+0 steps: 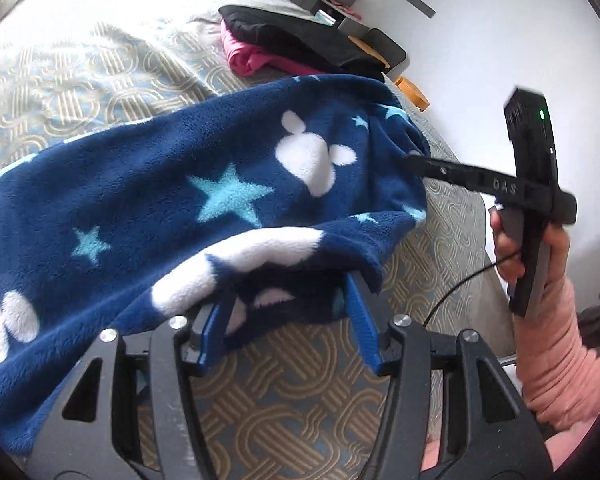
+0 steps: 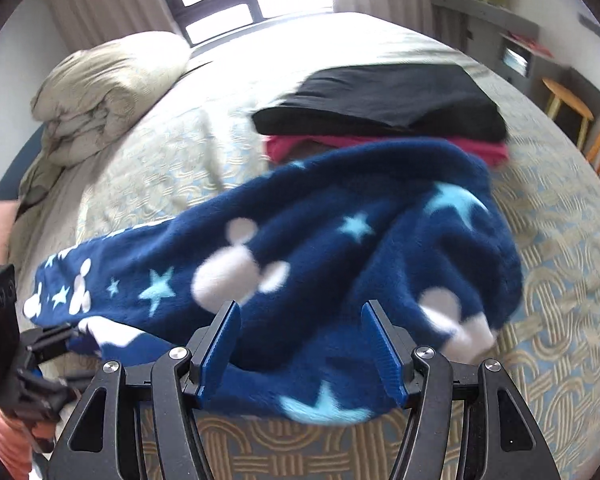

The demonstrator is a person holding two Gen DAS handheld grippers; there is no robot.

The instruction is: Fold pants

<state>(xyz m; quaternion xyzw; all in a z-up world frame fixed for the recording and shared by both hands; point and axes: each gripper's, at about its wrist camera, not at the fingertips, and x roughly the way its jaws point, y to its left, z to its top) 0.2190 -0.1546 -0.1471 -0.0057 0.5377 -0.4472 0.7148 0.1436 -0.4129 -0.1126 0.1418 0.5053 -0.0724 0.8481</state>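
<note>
Navy fleece pants (image 1: 204, 200) with white mouse heads and light blue stars hang lifted over the patterned bedspread (image 1: 284, 400); they also show in the right wrist view (image 2: 340, 248). My left gripper (image 1: 288, 292) has its blue fingers (image 1: 362, 320) apart with a fold of the pants' edge draped between them. My right gripper (image 2: 300, 336) also has its fingers (image 2: 382, 348) wide apart around the bunched fabric. In the left wrist view the right gripper's tip (image 1: 416, 160) touches the pants' far edge.
A folded stack of black cloth (image 2: 384, 100) on pink cloth (image 2: 496, 152) lies just beyond the pants. A rolled beige duvet (image 2: 108, 92) sits at the bed's far left. Wooden stools (image 2: 568, 104) and a grey shelf (image 2: 496, 20) stand at the right wall.
</note>
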